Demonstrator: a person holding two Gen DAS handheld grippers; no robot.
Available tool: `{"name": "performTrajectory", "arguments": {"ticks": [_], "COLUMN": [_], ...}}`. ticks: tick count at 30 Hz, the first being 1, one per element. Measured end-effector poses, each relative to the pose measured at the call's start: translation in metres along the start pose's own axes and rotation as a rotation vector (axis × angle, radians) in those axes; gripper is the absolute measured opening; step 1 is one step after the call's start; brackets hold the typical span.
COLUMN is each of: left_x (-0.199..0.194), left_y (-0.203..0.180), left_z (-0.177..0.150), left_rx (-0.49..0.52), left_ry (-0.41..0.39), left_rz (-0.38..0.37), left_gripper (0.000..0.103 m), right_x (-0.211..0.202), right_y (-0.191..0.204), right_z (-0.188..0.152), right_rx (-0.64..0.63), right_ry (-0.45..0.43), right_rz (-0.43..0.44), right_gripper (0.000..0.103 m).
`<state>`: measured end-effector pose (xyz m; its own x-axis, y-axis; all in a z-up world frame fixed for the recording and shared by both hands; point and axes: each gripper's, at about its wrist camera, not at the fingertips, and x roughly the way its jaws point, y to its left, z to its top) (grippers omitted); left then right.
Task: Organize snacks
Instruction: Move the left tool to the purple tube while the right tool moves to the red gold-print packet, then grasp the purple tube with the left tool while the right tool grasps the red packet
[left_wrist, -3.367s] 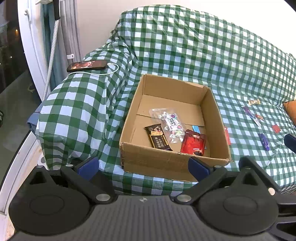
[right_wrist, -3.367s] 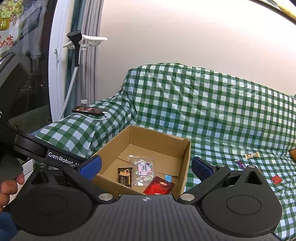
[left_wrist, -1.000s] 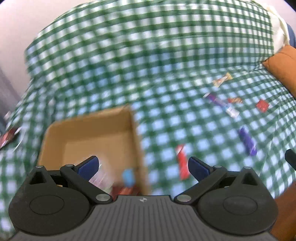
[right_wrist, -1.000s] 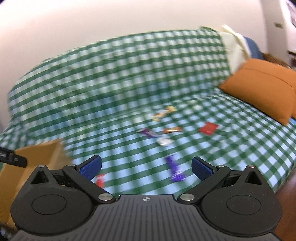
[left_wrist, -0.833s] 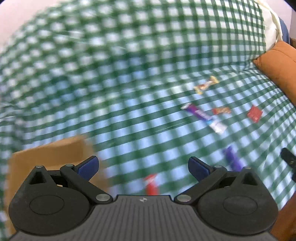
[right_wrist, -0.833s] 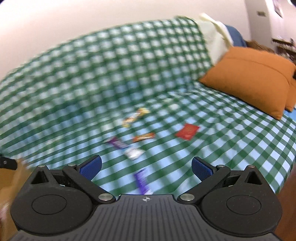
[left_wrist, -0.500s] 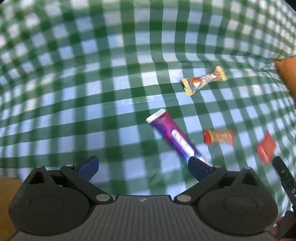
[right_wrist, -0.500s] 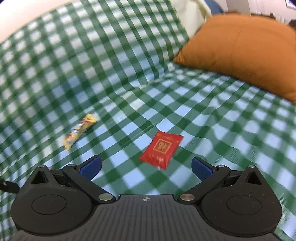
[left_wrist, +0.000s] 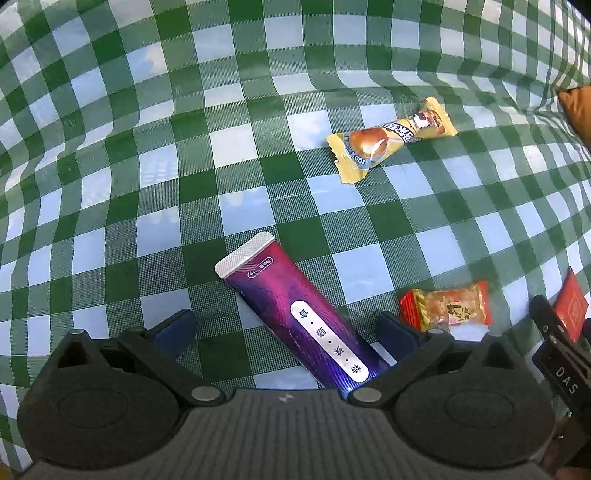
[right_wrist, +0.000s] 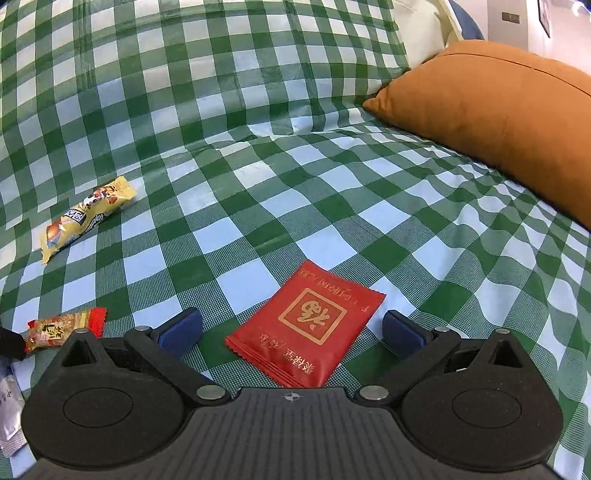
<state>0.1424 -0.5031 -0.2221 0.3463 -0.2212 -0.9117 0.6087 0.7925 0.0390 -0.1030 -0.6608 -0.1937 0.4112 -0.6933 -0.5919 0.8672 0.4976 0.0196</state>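
Note:
A long purple snack stick (left_wrist: 301, 316) lies on the green checked cover, and my left gripper (left_wrist: 284, 330) is open with a finger on either side of it. A flat red packet (right_wrist: 308, 326) lies between the open fingers of my right gripper (right_wrist: 291, 328). A yellow candy wrapper (left_wrist: 391, 140) (right_wrist: 86, 218) sits further back on the cover. A small red and orange wrapped snack (left_wrist: 448, 310) (right_wrist: 66, 328) lies between the two grippers. The red packet's corner (left_wrist: 570, 308) shows at the right edge of the left wrist view.
An orange cushion (right_wrist: 495, 122) rests on the sofa seat to the right. The other gripper's black body (left_wrist: 561, 365) shows at the right edge of the left wrist view. A silvery end of the purple stick (right_wrist: 9, 417) shows at the right wrist view's left edge.
Both grippers swung away from the cardboard box to the right and dropped close to the cover. The left now straddles the purple stick, the right the red packet.

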Motion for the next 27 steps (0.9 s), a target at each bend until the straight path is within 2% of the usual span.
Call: {"name": "performTrajectory", "arguments": {"ticks": [2, 3, 4, 5, 6, 9, 11, 15, 19, 23, 27], "left_x": [-0.003, -0.004, -0.006, -0.013, -0.019, -0.030, -0.043, -0.081, -0.143, -0.208, -0.277], "left_y": [0.001, 0.004, 0.004, 0.005, 0.004, 0.001, 0.004, 0.018, 0.045, 0.081, 0.122], "left_z": [0.004, 0.006, 0.010, 0.010, 0.010, 0.012, 0.006, -0.012, -0.046, -0.082, -0.125], "left_rx": [-0.021, -0.050, -0.069, -0.071, -0.058, -0.050, -0.024, 0.031, 0.056, 0.054, 0.041], "left_ry": [0.056, 0.091, 0.094, 0.082, 0.081, 0.092, 0.077, 0.035, -0.037, -0.098, -0.174], "left_rz": [0.006, 0.010, 0.020, 0.025, 0.013, -0.023, -0.033, -0.077, -0.108, -0.142, -0.145], "left_gripper": [0.103, 0.094, 0.085, 0.053, 0.029, 0.026, 0.026, 0.026, 0.026, 0.026, 0.026], "right_x": [0.000, 0.000, -0.001, -0.006, -0.011, -0.029, -0.039, -0.089, -0.159, -0.238, -0.321], "right_y": [-0.001, 0.000, 0.000, -0.001, -0.003, -0.003, -0.003, -0.005, -0.001, 0.013, 0.035], "right_z": [0.000, 0.000, 0.001, 0.002, 0.002, 0.004, 0.004, 0.009, 0.010, 0.003, -0.012], "right_rx": [0.001, 0.003, 0.006, 0.012, 0.024, 0.028, 0.024, 0.033, 0.055, 0.071, 0.047], "right_ry": [0.002, 0.007, 0.015, 0.011, 0.002, 0.010, 0.009, -0.063, -0.133, -0.160, -0.191], "right_rz": [0.001, 0.003, -0.005, -0.019, -0.017, -0.008, -0.009, 0.039, 0.123, 0.222, 0.312], "right_gripper": [0.103, 0.103, 0.100, 0.084, 0.058, 0.048, 0.047, 0.047, 0.048, 0.048, 0.048]}}
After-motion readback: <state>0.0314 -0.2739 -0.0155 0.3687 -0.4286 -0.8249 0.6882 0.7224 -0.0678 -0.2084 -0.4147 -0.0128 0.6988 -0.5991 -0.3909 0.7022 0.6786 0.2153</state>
